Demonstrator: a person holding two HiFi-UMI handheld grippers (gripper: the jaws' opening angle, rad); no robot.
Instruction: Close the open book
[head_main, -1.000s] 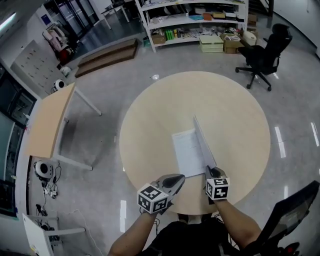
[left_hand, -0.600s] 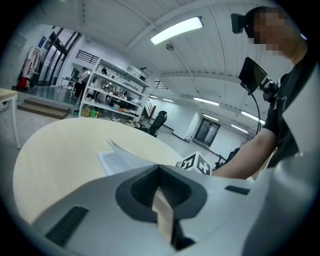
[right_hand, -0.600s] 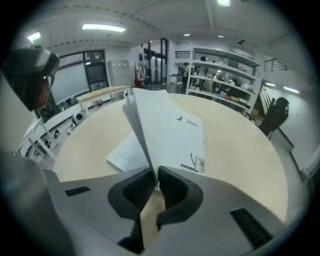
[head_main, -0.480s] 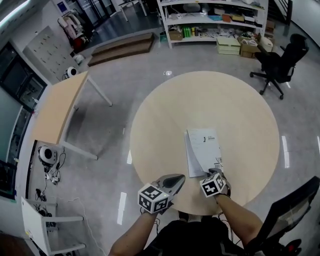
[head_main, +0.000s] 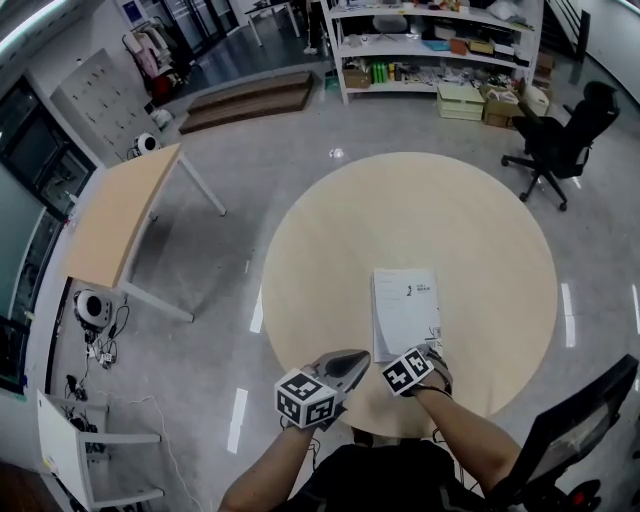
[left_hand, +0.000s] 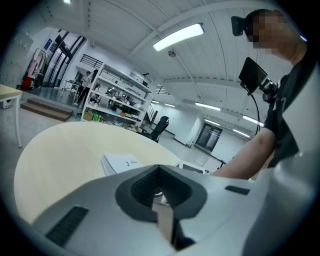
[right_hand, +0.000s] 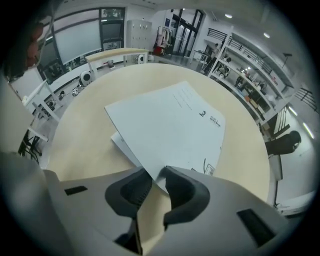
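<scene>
From the head view, the book (head_main: 405, 312) lies flat near the front edge of the round desk (head_main: 460, 230), square to us and looking closed or very nearly so. The right claw (head_main: 432, 352) points down at its near right corner, and the left claw (head_main: 358, 358) hangs just left of it, off the book. The desk top is pale, smooth wood with nothing else on it. Around it we see a shiny grey floor (head_main: 250, 160), a second desk (head_main: 115, 225) to the left, shelves (head_main: 430, 40) of boxes at the back and an office chair (head_main: 560, 140) to the right.

In the left gripper view, the left claw has its jaws together on nothing. The book sits low on the desk beyond them.

In the right gripper view, the jaws are opening with the cover (right_hand: 170, 125) corner between them, and the pads look clear of it. The cover slants a little above the pages (right_hand: 122, 145) beneath, so we judge it not fully down. The risk, we think, is that the freed corner springs up or catches a pad as the claw draws away, which would drag the book across the slick top towards the near edge. A loose page could also fold under the cover as it drops.
</scene>
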